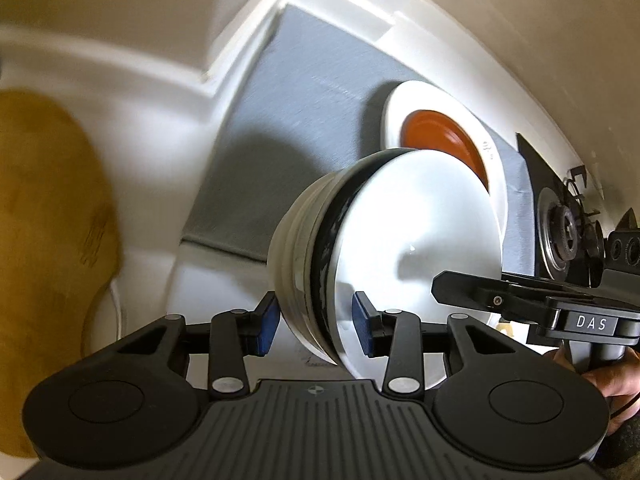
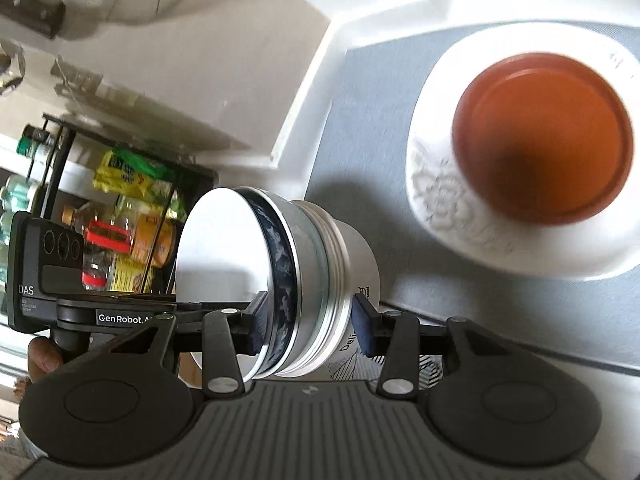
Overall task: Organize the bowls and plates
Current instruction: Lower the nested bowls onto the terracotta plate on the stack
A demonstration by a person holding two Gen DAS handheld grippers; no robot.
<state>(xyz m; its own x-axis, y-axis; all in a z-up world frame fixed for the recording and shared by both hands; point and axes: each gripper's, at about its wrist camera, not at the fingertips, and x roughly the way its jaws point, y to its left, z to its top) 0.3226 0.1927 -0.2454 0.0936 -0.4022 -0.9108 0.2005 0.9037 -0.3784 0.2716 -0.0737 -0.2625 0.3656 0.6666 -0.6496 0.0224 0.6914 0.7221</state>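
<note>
Both claws grip one stack of bowls tipped on its side above the counter: left claw and right claw each clamped partway across its rims. Beyond, blurred, an orange dish rests in a white bowl on a grey mat.

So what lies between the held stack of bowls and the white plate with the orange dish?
Only bare grey mat lies between the stack of bowls and the white plate, clearest in the right wrist view.

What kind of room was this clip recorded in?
Most likely a home kitchen: a gas stove burner sits beside the white counter, a rack of bottles and food packets stands nearby, and a stack of bowls is held over a grey mat.
</note>
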